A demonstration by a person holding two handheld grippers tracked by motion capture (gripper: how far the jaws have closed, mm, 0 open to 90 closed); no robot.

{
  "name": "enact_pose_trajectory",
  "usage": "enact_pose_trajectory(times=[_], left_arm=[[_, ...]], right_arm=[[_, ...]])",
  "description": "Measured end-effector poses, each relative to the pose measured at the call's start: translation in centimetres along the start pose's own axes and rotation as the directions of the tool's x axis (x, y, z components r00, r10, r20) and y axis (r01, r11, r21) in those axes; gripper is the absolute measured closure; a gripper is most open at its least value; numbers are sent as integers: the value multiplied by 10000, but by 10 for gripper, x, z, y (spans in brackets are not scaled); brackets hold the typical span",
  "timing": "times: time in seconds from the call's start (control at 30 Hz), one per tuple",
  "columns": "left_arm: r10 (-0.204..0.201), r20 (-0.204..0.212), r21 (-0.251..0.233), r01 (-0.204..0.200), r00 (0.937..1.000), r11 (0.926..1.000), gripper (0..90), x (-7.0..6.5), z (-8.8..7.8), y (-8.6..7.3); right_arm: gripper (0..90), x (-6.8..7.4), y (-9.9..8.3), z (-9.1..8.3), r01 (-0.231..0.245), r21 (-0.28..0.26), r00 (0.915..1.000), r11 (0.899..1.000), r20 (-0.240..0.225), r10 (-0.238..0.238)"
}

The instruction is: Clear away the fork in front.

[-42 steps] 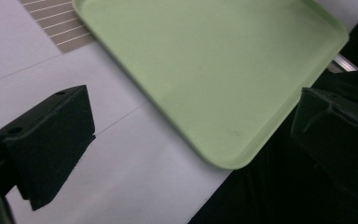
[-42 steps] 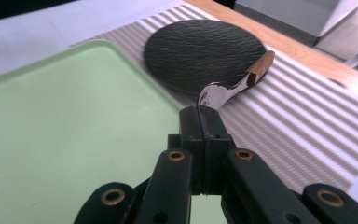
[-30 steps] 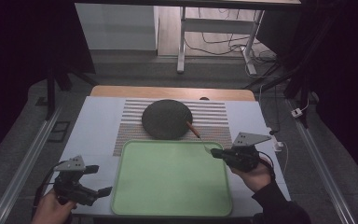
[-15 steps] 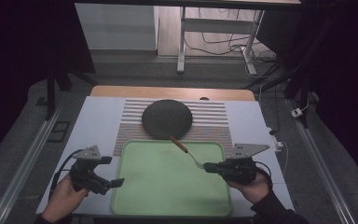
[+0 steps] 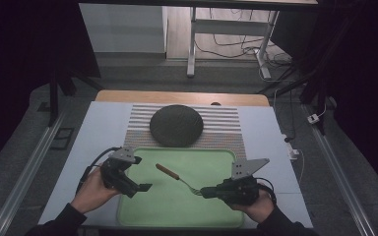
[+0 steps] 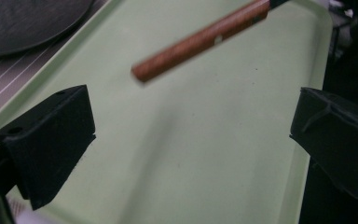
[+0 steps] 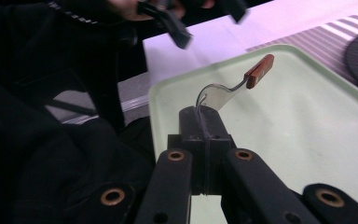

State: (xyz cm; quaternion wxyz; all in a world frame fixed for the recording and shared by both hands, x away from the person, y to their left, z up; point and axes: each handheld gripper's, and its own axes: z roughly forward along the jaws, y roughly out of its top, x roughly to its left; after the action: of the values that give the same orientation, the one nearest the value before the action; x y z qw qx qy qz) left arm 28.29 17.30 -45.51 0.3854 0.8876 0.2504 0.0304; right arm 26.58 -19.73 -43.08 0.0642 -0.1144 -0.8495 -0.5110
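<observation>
My right gripper (image 5: pixel 205 191) is shut on the metal tine end of a fork (image 5: pixel 177 178) and holds it above the green tray (image 5: pixel 211 162). The fork's brown wooden handle (image 7: pixel 259 71) points away from it toward my left gripper (image 5: pixel 139 173). That gripper hovers open over the tray's left edge, jaws wide apart with nothing between them. In the left gripper view the blurred handle (image 6: pixel 200 39) crosses above and beyond the open left gripper (image 6: pixel 191 140), apart from it. The right gripper view shows the right gripper (image 7: pixel 205 116) pinching the fork (image 7: pixel 223 93).
A dark round disc (image 5: pixel 176 125) lies on a striped mat (image 5: pixel 226 129) just beyond the tray. The mat and tray rest on a pale table top (image 5: pixel 103 128). Cables trail from both grippers. Metal rails run along the floor on either side.
The right gripper carried the fork from beside the dark disc leftward and nearer the person, over the tray. The left gripper moved right from the table's left corner to the tray's edge.
</observation>
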Motion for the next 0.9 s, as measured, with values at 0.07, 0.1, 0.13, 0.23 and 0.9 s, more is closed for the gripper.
enact_pose_trajectory(times=[0.07, 0.1, 0.13, 0.23, 0.9], left_arm=[[469, 346, 116, -474, 9983, 9988, 0, -1, 8, 8], [671, 434, 206, -680, 9968, 9975, 0, -1, 11, 10], [961, 529, 310, -978, 9940, 9947, 0, -3, 15, 14], [1610, 830, 549, -1658, 9835, 9846, 15, -6, 25, 24], [4184, 3176, 915, -4667, 8509, 8796, 689, -29, 43, 37]], right_arm=[[900, 2, 1, 3, 118, 100, 9997, 9999, -202, -116], [900, 2, 2, 3, 151, 137, 9995, 9998, -291, -147], [900, 3, 2, 5, 200, 156, 9989, 9997, -417, -193], [900, 5, 3, 7, 318, 226, 9969, 9992, -721, -301], [900, 8, 8, 13, 1246, 765, 9746, 9893, -1967, -1076]])
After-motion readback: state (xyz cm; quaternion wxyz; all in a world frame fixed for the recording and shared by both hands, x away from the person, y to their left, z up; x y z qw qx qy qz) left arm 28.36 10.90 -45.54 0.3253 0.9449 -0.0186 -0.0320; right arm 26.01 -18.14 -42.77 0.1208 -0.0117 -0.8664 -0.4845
